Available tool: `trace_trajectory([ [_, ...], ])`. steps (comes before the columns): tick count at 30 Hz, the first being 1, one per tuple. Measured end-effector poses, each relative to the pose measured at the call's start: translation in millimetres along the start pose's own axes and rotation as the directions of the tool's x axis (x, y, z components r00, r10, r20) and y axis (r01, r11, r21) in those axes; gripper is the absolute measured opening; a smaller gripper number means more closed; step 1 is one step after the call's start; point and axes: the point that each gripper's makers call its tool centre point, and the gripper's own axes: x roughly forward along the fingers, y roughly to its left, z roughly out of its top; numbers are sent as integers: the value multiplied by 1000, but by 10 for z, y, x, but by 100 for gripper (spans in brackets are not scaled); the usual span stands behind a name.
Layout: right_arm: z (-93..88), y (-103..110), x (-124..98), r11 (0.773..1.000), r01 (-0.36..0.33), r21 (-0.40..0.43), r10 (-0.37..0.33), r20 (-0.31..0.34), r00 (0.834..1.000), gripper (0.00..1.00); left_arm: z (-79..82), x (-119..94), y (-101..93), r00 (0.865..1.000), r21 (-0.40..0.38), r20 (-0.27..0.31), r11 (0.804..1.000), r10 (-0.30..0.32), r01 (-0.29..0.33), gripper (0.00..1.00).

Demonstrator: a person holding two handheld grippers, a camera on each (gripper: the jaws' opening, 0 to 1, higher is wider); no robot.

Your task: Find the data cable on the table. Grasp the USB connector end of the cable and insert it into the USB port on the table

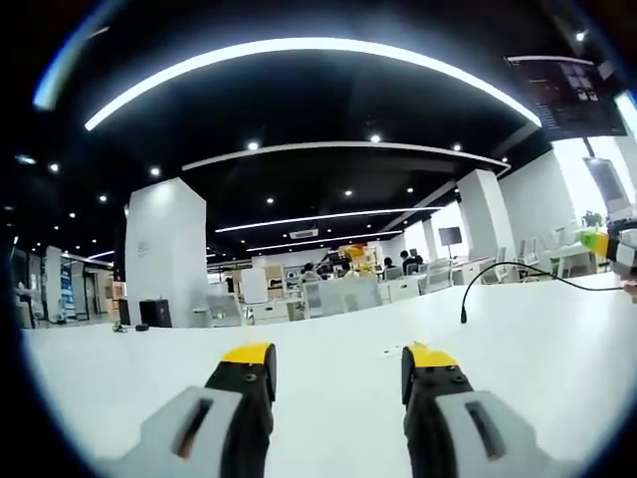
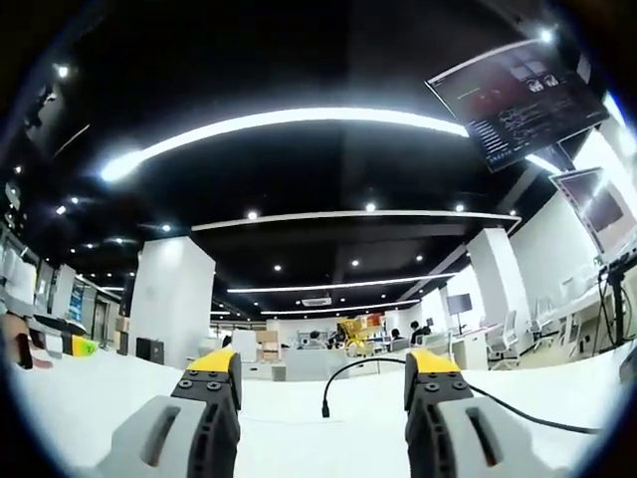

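In the left gripper view, the left gripper (image 1: 338,357), a pair of black-and-grey jaws with yellow tips, rises from six o'clock with its jaws spread wide apart and nothing between them, held low and level over the broad white table (image 1: 328,319). This reads as a searching pose, with nothing grasped yet. The thin black data cable (image 1: 508,264) lies at about three o'clock, well apart from the jaws. It arcs up off the tabletop and its free end (image 1: 464,317) hangs down toward the surface, probably because the lead is stiff enough to hold a curve. The other end runs to the right edge, where a yellow-green and grey shape (image 1: 609,249) is cut off, so it cannot be told what that is. A small dark box (image 1: 154,312) stands near the table's far edge at nine o'clock, too small to tell whether it has to do with the USB port. In the right gripper view, the right gripper (image 2: 321,363), of the same black, grey and yellow build, is likewise wide open and empty. The cable's free end (image 2: 325,406) hangs between the two jaws but beyond their tips, untouched, so this gripper seems the better placed for the grasp. The lead passes behind the jaw at five o'clock and trails off toward four o'clock. The plug is too small to tell its connector type.
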Motion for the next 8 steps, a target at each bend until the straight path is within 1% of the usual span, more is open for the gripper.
trace_trajectory([
  [8,-7,30,2,1000,-10,-21,10,-7,1000,67,-10,-1,-38,1000,3,-6,1000,-12,12,51],
])
